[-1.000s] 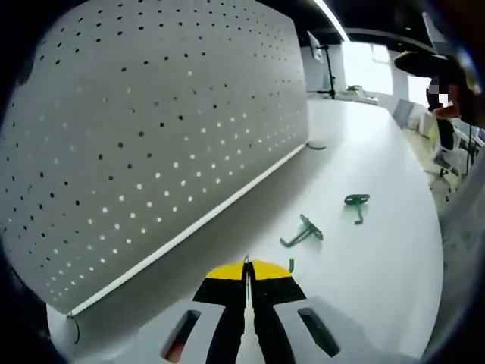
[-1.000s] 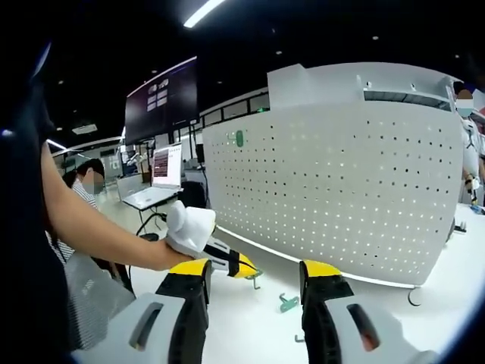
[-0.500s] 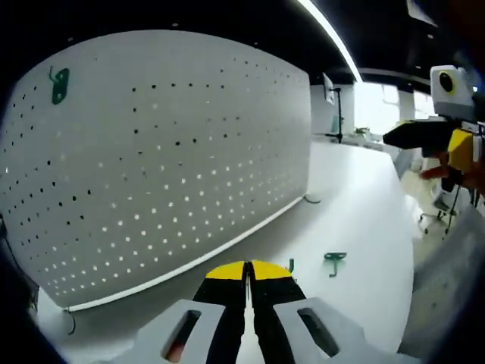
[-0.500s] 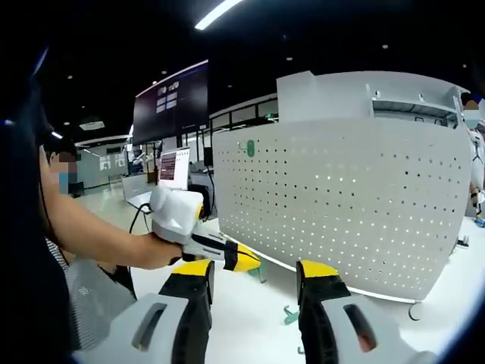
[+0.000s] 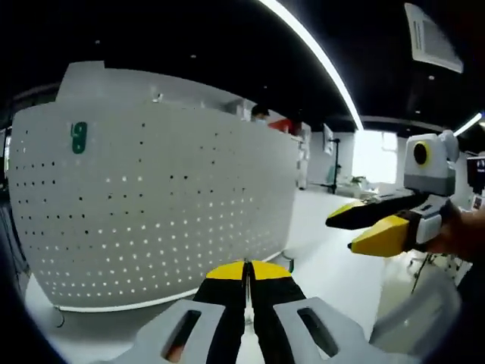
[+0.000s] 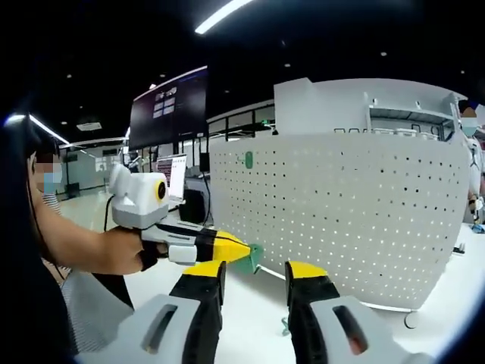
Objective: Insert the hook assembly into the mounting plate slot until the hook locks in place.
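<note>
Currently carrying a green hook (image 6: 248, 259) toward the white pegboard (image 5: 159, 205). My left gripper (image 6: 241, 251) enters the right gripper view from 9 o'clock, its yellow-tipped fingers (image 6: 227, 246) clamped on that hook; in its own view they read pressed together at 6 o'clock, the hook itself hidden. My right gripper (image 6: 254, 274) has its fingers apart, holding nothing, and it shows at 3 o'clock in the left gripper view. A green hook plate (image 5: 78, 137) is already mounted high on the board at 10 o'clock. Another green piece (image 6: 284, 326) lies on the bench (image 6: 250, 315) between my right fingers. Judgement: transport step, insertion not yet begun. Next move calls for squaring the hook to a hole row, then pushing in until it seats.
</note>
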